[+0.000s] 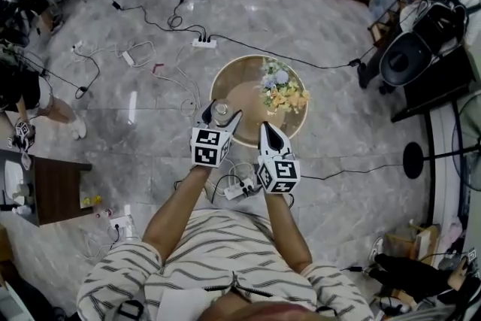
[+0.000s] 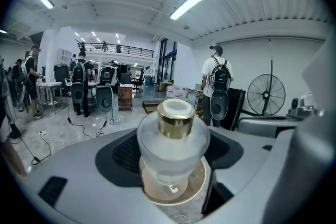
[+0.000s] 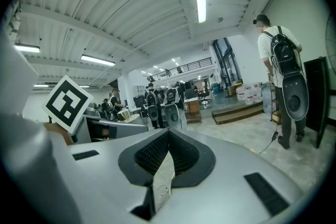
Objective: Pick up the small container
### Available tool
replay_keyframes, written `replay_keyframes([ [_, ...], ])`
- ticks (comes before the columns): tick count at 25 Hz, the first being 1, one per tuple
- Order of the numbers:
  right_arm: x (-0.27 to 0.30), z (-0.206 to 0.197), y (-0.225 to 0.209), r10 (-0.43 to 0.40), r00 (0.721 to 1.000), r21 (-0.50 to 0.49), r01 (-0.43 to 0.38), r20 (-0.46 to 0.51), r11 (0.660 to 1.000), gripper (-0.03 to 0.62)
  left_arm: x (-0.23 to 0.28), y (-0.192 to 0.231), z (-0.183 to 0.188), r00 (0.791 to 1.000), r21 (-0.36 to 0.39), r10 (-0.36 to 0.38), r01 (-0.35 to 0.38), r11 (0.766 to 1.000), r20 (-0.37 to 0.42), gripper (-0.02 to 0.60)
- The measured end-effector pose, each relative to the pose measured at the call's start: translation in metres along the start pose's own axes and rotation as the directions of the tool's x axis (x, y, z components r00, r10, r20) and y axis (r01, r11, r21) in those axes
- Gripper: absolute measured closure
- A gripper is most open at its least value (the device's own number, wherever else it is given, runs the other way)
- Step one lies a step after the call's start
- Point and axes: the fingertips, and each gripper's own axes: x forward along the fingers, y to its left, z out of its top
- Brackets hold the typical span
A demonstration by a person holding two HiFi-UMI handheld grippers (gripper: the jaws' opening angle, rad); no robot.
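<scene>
The small container [image 1: 220, 111] is a frosted glass jar with a gold neck and a white cap. My left gripper [image 1: 220, 116] is shut on it and holds it in the air above the near-left rim of the round wooden table [image 1: 233, 90]. In the left gripper view the container [image 2: 173, 141] stands upright between the two grey jaws of the left gripper [image 2: 173, 165], and the table top shows below it. My right gripper [image 1: 268, 129] hovers beside it to the right, over the table's near edge, with its jaws together and nothing in them. The right gripper [image 3: 167, 157] points out across the room.
A bunch of pale flowers [image 1: 282, 90] lies on the table's right half. Cables and a power strip [image 1: 204, 43] run over the grey floor beyond it. A dark low side table [image 1: 52, 188] stands at the left. A person with a backpack [image 2: 217, 78] and a floor fan [image 2: 266, 94] are further off.
</scene>
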Motion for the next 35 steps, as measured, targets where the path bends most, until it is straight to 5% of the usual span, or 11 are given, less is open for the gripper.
replay_keyframes([
  [13, -0.008, 0.048, 0.030, 0.056, 0.995, -0.067, -0.051, 0.079, 0.996, 0.585, -0.066, -0.002, 0.043, 0.995, 0.011, -0.007, 0.006, 1.000, 0.100, 0.247],
  [35, -0.008, 0.069, 0.035, 0.087, 0.987, -0.134, -0.069, 0.132, 0.989, 0.586, -0.083, -0.008, 0.042, 0.988, 0.020, 0.000, -0.003, 1.000, 0.154, 0.247],
])
